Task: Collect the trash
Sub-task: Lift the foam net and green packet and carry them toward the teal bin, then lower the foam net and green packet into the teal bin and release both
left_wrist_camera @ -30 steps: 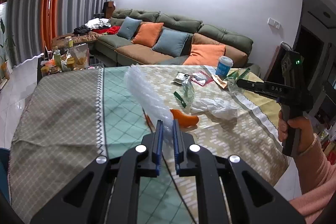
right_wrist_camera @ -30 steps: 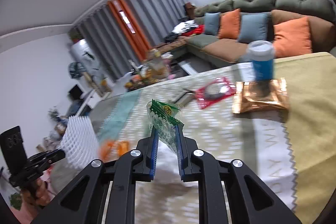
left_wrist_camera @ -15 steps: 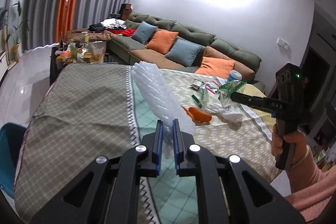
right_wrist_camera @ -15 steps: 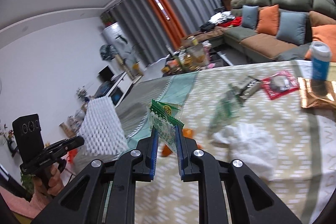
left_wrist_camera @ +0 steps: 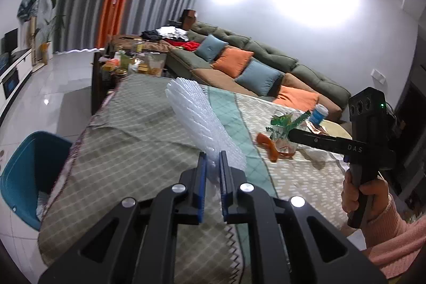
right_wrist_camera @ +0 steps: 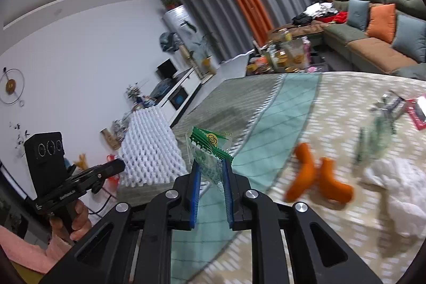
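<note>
My left gripper (left_wrist_camera: 212, 155) is shut on a white foam net sleeve (left_wrist_camera: 197, 119), held above the table's left part. It also shows in the right wrist view (right_wrist_camera: 151, 148), with the left gripper (right_wrist_camera: 117, 168) at the lower left. My right gripper (right_wrist_camera: 210, 164) is shut on a clear and green plastic wrapper (right_wrist_camera: 209, 148), held above the table. The wrapper (left_wrist_camera: 283, 123) and right gripper (left_wrist_camera: 291, 135) show at the right of the left wrist view. A blue bin (left_wrist_camera: 29, 172) stands on the floor left of the table.
Orange peel (right_wrist_camera: 316, 177), crumpled white plastic (right_wrist_camera: 394, 182), a clear wrapper (right_wrist_camera: 375, 137) and a red packet (right_wrist_camera: 419, 113) lie on the tablecloth (right_wrist_camera: 279, 108). A blue cup (left_wrist_camera: 318, 115) stands at the far end. A sofa (left_wrist_camera: 253, 65) and a cluttered side table (left_wrist_camera: 133, 63) lie beyond.
Both grippers have swung left with their loads, away from the littered end of the table. The blue bin has come further into the left wrist view.
</note>
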The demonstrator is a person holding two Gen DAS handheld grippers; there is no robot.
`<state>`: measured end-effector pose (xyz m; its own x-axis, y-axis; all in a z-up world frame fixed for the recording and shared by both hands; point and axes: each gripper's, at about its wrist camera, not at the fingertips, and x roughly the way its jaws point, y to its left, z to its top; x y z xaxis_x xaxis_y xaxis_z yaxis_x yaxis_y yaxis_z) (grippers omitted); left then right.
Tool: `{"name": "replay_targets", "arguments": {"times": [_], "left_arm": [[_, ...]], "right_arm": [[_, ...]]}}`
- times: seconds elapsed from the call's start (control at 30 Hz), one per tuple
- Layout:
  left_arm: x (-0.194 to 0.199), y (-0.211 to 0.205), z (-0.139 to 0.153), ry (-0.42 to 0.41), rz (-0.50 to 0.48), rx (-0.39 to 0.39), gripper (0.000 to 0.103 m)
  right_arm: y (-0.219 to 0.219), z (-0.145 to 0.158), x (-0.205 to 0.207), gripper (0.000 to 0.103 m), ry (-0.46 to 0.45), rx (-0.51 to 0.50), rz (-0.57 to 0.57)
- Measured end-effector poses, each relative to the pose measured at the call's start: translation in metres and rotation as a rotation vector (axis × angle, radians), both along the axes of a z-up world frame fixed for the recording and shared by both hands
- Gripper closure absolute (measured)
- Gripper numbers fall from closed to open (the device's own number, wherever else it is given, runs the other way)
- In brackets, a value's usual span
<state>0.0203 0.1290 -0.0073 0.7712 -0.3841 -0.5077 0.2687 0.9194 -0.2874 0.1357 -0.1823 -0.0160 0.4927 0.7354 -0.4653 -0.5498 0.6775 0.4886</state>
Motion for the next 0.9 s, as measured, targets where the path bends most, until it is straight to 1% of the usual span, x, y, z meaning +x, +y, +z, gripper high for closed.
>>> {"name": "replay_targets", "arguments": {"times": [0.23, 0.6, 0.9], "left_arm": [[-0.01, 0.033, 0.0, 0.002, 0.094, -0.006, 0.093], [-0.024, 0.072, -0.004, 0.015, 0.227, -0.008, 0.092], [-0.032, 0.098, -0.004, 0.019, 0.298, -0.012, 0.092]], "right_arm": [[0.038, 0.002, 0.008, 0.087, 0.0, -0.004, 0.089], [0.101, 0.0, 0.015, 0.087, 0.016, -0.002, 0.213], [0.15, 0.002, 0.019, 0.087, 0.019, -0.028, 0.307]]}}
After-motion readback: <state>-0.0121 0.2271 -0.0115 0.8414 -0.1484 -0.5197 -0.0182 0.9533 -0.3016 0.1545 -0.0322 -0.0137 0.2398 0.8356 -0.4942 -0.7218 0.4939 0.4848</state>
